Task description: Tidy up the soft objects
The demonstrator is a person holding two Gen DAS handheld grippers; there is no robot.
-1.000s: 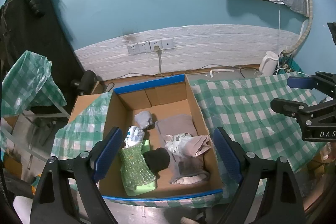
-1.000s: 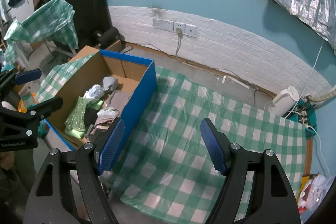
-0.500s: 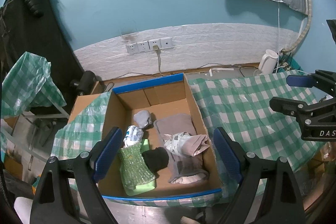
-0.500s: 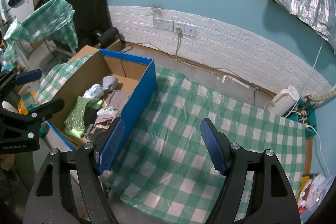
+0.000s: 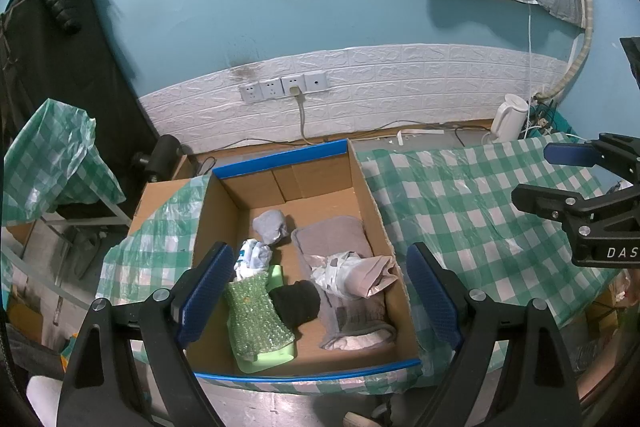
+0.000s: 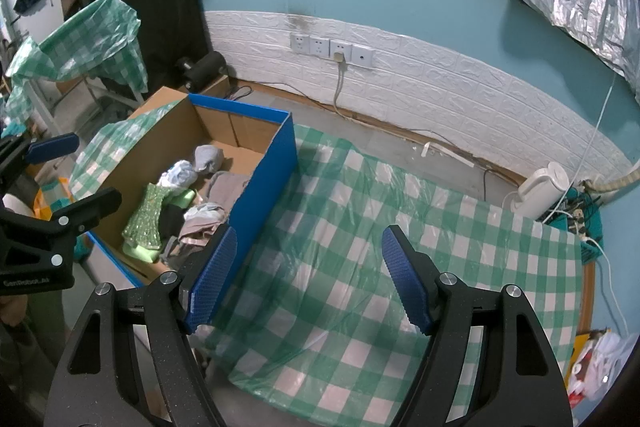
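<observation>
A cardboard box with blue edges (image 5: 280,159) (image 6: 264,187) holds several soft things: a green sequin cloth (image 5: 256,315) (image 6: 146,219) on a light green pad, a black bundle (image 5: 298,301), a grey towel (image 5: 344,263), a crumpled white and beige bundle (image 5: 352,273), a white and blue bundle (image 5: 254,255) and a grey ball (image 5: 270,225) (image 6: 208,159). My left gripper (image 5: 316,291) hovers open above the box with nothing between its fingers. My right gripper (image 6: 308,279) hangs open and empty over the checked cloth, right of the box.
A green and white checked plastic cloth (image 6: 380,247) (image 5: 460,203) covers the table. A white kettle (image 6: 540,191) (image 5: 508,117) stands at the far right by cables and a power strip. Wall sockets (image 5: 284,87) sit on the white brick panel. Another checked cover (image 5: 52,163) drapes a stand at left.
</observation>
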